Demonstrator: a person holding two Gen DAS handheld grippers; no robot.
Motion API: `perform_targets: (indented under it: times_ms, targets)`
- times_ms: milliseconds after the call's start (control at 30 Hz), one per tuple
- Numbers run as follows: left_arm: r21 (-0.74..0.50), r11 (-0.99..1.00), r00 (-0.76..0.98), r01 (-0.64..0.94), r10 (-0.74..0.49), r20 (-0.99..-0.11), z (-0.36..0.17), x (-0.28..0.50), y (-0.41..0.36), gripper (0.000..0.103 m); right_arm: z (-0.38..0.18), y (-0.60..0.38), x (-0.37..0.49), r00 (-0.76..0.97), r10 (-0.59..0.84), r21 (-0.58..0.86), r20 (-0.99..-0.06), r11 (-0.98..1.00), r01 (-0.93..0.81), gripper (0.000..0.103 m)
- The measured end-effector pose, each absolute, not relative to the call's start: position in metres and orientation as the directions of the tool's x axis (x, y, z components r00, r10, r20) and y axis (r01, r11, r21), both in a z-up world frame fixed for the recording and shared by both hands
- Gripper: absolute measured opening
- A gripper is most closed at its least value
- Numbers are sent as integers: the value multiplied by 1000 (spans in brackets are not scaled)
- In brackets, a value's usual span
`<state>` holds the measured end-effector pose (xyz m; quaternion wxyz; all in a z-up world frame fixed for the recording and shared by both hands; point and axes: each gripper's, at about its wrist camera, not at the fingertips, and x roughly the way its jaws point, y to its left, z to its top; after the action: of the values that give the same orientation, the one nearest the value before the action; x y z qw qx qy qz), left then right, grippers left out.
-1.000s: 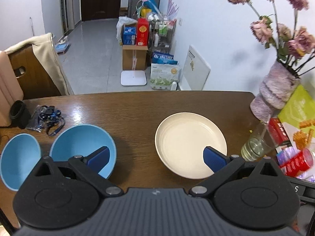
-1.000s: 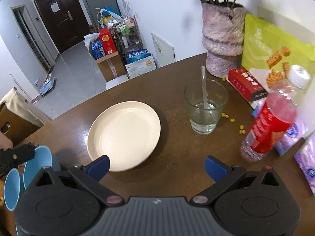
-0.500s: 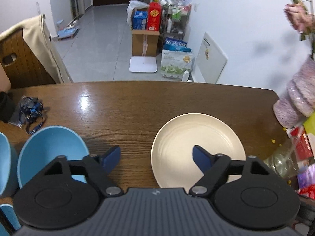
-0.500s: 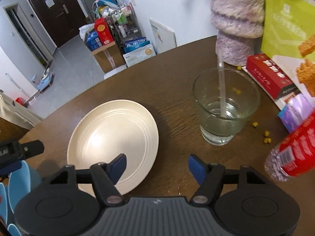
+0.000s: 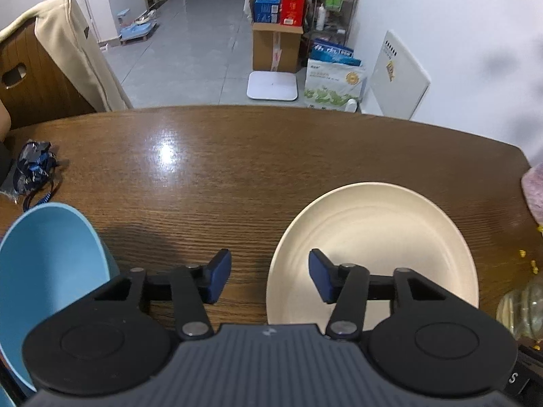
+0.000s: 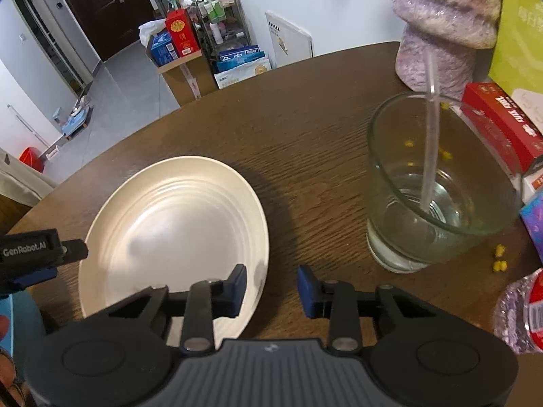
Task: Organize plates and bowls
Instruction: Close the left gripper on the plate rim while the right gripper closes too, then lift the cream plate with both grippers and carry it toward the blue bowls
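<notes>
A cream plate [image 5: 376, 234] lies on the brown wooden table [image 5: 237, 156]; it also shows in the right wrist view [image 6: 176, 224]. My left gripper [image 5: 269, 279] is partly open and straddles the plate's left rim, one finger over the plate, one over the table. My right gripper [image 6: 269, 290] is partly open and straddles the plate's right rim. Neither has closed on it. A blue bowl [image 5: 47, 271] sits at the left of the left gripper. The left gripper's tip shows in the right wrist view [image 6: 40, 254].
A glass of water with a straw [image 6: 437, 186] stands right of the plate. Behind it are a purple vase [image 6: 444, 23], a red box [image 6: 499, 125] and a plastic bottle [image 6: 522, 315]. Yellow crumbs [image 6: 500, 261] lie nearby. A lanyard [image 5: 34, 166] lies far left.
Both grippers have moved down and in toward the plate from opposite sides, and their jaws have narrowed around its rims. The plate has not moved.
</notes>
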<state>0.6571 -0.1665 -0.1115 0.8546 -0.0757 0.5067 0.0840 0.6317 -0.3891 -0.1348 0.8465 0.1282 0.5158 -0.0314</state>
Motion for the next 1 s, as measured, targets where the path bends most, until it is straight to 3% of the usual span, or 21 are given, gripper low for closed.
perform_targets:
  times_ms: [67,533,1000]
  targets:
    - [-51,975,467,-218,58,-882,-117,659,-166,41,-139,-389,636,467,91,194,-880,965,178,19]
    - [-109,970,461,-216,3,-888,-141,675,-164,20,-146,-382,647,504,102,190,-858,974,127,10]
    - [-124,970,495,-207,-5,-869,-136,660,-159,18,-145,-384,634,555,127,212,-822,973,92,8]
